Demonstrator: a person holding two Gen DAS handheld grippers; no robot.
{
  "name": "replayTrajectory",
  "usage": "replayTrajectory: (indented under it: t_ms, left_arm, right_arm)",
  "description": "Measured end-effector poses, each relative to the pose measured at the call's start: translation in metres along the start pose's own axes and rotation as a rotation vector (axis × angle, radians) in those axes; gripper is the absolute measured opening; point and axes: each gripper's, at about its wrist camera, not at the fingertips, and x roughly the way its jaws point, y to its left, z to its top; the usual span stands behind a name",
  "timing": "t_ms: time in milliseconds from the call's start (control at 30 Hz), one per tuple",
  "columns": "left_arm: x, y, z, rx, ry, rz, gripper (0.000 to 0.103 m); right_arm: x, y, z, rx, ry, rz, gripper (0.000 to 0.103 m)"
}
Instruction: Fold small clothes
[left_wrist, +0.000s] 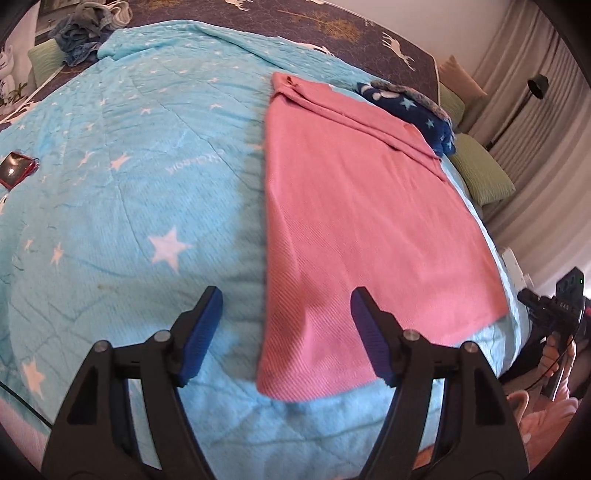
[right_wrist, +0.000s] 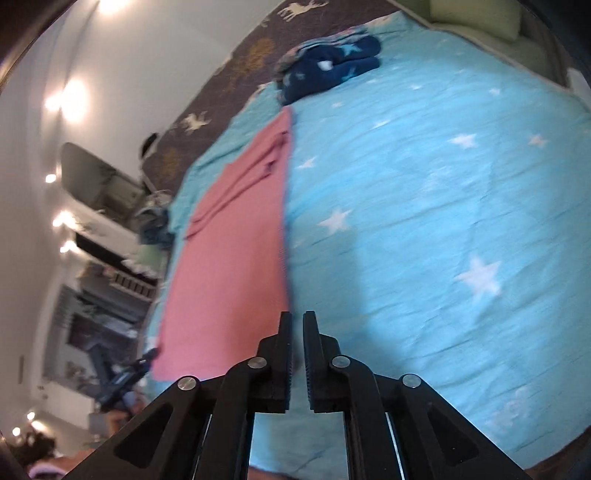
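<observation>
The left tool (left_wrist: 286, 314) is spread wide, with its two blue fingers (left_wrist: 201, 332) far apart and nothing between them. It hangs over the near edge of the bed, right above the near left corner of a pink cloth (left_wrist: 354, 229).

The right tool (right_wrist: 297, 350) is almost shut. Its two black fingers (right_wrist: 284, 354) stand very close, with only a thin gap, and they hold nothing. In the right wrist view it is above the blue blanket, just beside the near right edge of the pink cloth (right_wrist: 229, 266).

The pink cloth lies flat on a light blue blanket with white stars (left_wrist: 122, 206). The cloth is long and runs from near to far. At its far end there are some folds and wrinkles.

Just past the far right corner of the pink cloth sits a dark blue cloth with stars (left_wrist: 417, 107), all bunched up. A green pillow (left_wrist: 480, 173) is at the right side of the bed. Far away on the left there is a heap of blue clothes (left_wrist: 81, 33). A small shiny red thing (left_wrist: 16, 168) lies on the blanket at the left. A dark sheet with white deer (left_wrist: 332, 22) covers the far end of the bed.
</observation>
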Motion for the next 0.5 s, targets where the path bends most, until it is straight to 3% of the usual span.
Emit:
replayTrajectory:
  t_ms: [100, 267, 300, 333, 367, 400, 500]
  left_arm:
    - [-0.002, -0.006, -0.005, 0.018, 0.008, -0.007, 0.074]
    - [-0.002, -0.011, -0.012, 0.031, -0.003, -0.019, 0.08]
    - [-0.001, -0.013, -0.013, 0.03, -0.008, -0.017, 0.08]
    - [-0.001, -0.014, -0.014, 0.028, -0.013, -0.016, 0.08]
    - [-0.001, -0.014, -0.014, 0.025, -0.018, -0.016, 0.08]
    - [-0.001, -0.015, -0.014, 0.022, -0.021, -0.015, 0.08]
    - [-0.005, -0.014, -0.018, 0.0, -0.027, -0.031, 0.08]
  right_arm:
    - [0.016, 0.012, -0.004, -0.06, 0.042, -0.012, 0.06]
    - [0.056, 0.027, -0.004, -0.129, 0.099, -0.017, 0.064]
    - [0.063, 0.032, -0.003, -0.151, 0.105, -0.019, 0.061]
    - [0.071, 0.038, -0.001, -0.173, 0.109, -0.038, 0.024]
    - [0.078, 0.04, 0.0, -0.163, 0.132, -0.052, 0.004]
    - [0.082, 0.041, 0.0, -0.123, 0.162, -0.053, 0.003]
    - [0.058, 0.037, 0.002, -0.073, 0.09, -0.063, 0.003]
